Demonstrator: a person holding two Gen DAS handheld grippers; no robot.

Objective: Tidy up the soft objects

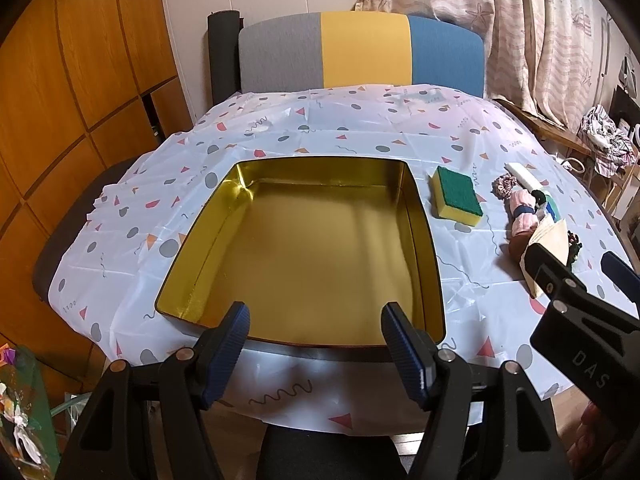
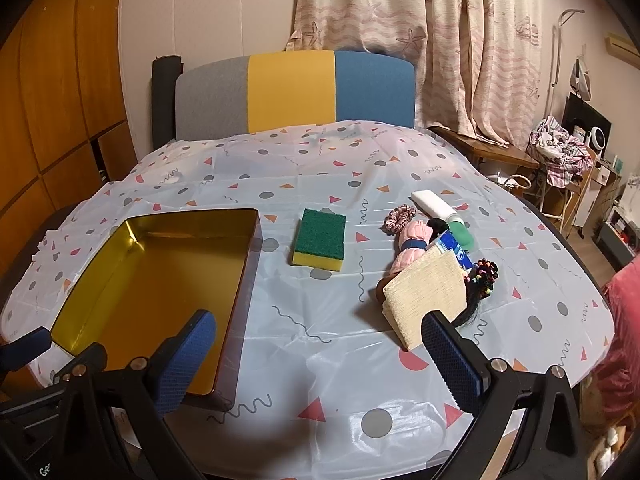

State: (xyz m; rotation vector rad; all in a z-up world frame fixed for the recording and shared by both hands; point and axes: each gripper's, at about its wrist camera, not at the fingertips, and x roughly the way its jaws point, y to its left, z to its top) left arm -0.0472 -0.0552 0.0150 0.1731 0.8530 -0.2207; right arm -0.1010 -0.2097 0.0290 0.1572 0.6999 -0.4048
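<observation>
Evidently nothing is sorted yet: the gold tin (image 1: 304, 248) near the table's (image 2: 340, 360) front-left corner lies empty, the sponge (image 2: 319, 239) and cloth pile (image 2: 426, 280) toward its right edge wait, and the left gripper (image 1: 316, 344) and right gripper (image 2: 320, 356) hang with jaws apart, holding nothing.

The tin (image 2: 100, 272) is gold inside. The sponge (image 2: 320, 240) is green over yellow. The cloth (image 2: 428, 288) is cream, the scrunchie (image 2: 400, 216) pink. The worktop (image 2: 320, 360) cover is white with pink triangles, grey dots and squiggles. The chair (image 2: 292, 92) is grey, yellow and blue. Both gripper pads (image 1: 236, 340) are blue.
</observation>
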